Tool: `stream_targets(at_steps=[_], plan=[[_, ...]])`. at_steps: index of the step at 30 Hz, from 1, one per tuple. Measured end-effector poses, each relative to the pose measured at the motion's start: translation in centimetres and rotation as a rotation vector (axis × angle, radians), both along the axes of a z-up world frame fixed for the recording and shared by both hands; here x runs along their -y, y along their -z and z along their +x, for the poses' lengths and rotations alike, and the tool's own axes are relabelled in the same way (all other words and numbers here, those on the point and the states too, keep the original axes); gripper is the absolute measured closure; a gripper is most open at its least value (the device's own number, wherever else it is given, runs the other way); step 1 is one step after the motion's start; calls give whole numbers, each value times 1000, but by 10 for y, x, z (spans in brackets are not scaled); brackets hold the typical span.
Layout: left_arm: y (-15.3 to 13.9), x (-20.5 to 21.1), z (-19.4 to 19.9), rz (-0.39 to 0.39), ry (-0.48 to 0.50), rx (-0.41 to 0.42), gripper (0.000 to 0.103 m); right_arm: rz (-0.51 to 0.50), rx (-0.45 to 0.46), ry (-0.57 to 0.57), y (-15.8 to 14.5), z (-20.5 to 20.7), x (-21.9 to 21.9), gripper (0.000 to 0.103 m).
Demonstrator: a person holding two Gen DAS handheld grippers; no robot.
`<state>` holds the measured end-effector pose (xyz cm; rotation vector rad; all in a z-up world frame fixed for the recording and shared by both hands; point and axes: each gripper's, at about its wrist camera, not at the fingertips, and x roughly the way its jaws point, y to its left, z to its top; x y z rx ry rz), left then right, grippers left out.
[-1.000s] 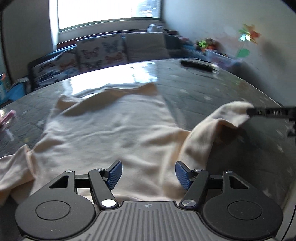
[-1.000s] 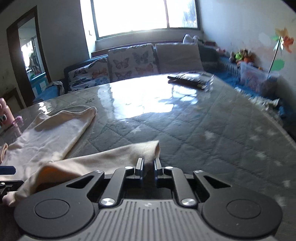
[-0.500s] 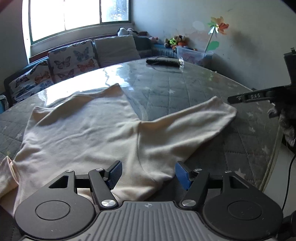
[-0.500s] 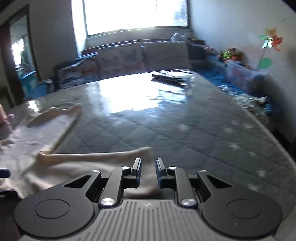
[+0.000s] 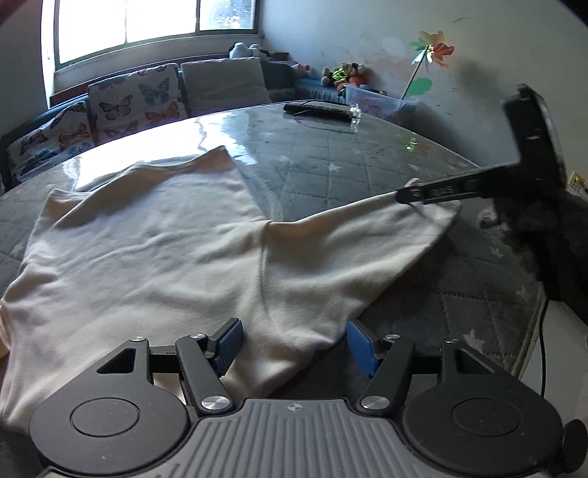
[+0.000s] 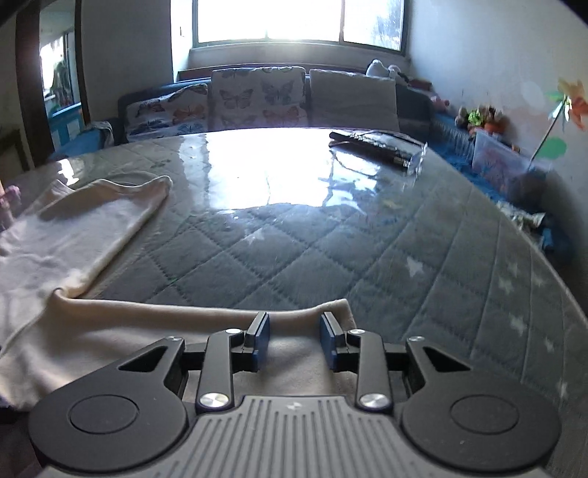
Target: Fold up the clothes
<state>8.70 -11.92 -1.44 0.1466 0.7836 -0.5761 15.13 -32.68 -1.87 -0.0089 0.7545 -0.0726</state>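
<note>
1. Left gripper [image 5: 294,340]: blue-padded jaws spread wide, nothing between them gripped; poised just above the near edge of the cream shirt [image 5: 154,250], close to the near edge of the quilted grey mattress [image 5: 367,172].
2. Right gripper [image 6: 294,340]: jaws parted with a clear gap, nothing clamped; cuff end of the sleeve [image 6: 183,331] lying flat beneath and between the blue pads [image 6: 261,343]; pads apparently just over the cloth, contact not resolvable.
3. Same right gripper seen from the left wrist view as a dark finger [image 5: 437,193] over the sleeve end, toward the right edge of the mattress.
4. Shirt spread flat on the left half of the mattress, faintly creased; body running away toward the far edge, far end [image 6: 147,184] slightly rumpled; one sleeve stretched out rightward, lying flat on the cover.
5. Mattress cover glossy, bright window glare across the middle.
6. Dark flat object [image 6: 371,143] with a clear plastic piece beside it, near the far right corner of the mattress; identity not clear.
7. Beyond the far edge: butterfly-print cushions [image 6: 257,99] and a plain cushion [image 6: 352,97] under the window [image 6: 297,18].
8. Right wall: paper pinwheel [image 5: 433,47]; stuffed toys [image 5: 341,73] beside a clear plastic box [image 5: 375,99].
</note>
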Motion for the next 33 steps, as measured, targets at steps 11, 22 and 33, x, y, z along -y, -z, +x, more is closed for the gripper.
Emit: stream_targets(at_steps=[11, 22, 33], plan=[[-11, -9, 0, -74, -15, 10, 36, -14, 13, 17, 4, 23, 9, 71], [-21, -138, 12, -87, -364, 20, 34, 1, 3, -16, 3, 25, -3, 34], [-16, -194, 22, -62, -489, 48, 34, -4, 61, -200, -26, 14, -66, 20]])
